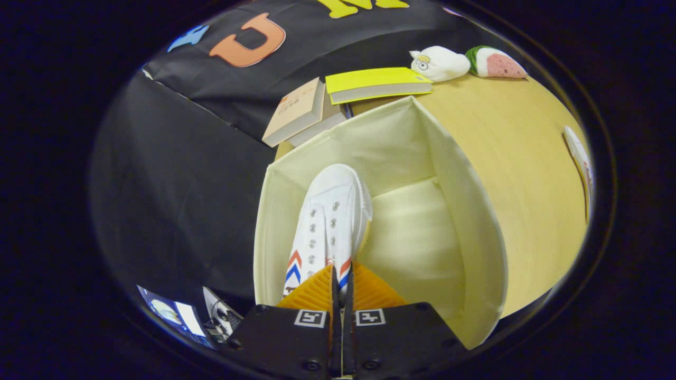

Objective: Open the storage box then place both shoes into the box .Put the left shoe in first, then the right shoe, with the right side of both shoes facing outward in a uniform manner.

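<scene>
On the wooden bench (528,174) the cream box (475,221) stands open, and your fingers (338,287), nearly closed, pinch the white shoe (330,221) by its heel, lowering it against the left wall; next, release and fetch the other.

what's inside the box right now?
One white shoe, toe pointing away, along the left wall of the box. The tongs are shut on its heel end. To its right the bottom is bare. The shoe covers what lies beneath it; the tongs cover the near corner.
</scene>
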`<state>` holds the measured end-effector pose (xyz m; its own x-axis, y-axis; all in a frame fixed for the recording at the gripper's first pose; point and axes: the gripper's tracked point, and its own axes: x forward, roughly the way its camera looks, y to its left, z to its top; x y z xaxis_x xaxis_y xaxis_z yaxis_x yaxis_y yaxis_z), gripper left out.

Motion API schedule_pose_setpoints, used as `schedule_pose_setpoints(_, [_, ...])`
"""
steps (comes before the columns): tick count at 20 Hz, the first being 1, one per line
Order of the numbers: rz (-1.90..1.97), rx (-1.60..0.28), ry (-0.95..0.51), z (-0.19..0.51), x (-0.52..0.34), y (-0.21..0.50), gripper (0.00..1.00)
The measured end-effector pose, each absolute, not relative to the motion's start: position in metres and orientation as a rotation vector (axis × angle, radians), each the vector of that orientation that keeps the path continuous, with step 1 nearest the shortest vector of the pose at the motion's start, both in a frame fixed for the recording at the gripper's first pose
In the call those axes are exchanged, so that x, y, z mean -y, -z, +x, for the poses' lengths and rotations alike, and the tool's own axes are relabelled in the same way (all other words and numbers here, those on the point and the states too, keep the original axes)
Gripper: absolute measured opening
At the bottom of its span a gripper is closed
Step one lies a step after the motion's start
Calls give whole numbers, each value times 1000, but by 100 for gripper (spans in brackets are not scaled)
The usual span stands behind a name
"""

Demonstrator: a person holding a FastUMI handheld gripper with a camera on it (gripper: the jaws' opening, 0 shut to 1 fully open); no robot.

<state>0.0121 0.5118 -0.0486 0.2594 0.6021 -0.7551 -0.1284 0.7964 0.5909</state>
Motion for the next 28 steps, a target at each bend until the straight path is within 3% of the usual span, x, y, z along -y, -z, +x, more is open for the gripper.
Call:
schedule_pose_setpoints(2, [458,-1203,-531,14,-516,48,10])
schedule_pose_setpoints(4, [466,-1189,-570,13,-521,41,21])
schedule_pose_setpoints(10, [430,-1135,-612,12,-511,31,100])
schedule_pose_setpoints(19, [285,-813,-682,-9,-430,-57,100])
schedule_pose_setpoints(28, [204,-597,-568,-9,-248,-92,100])
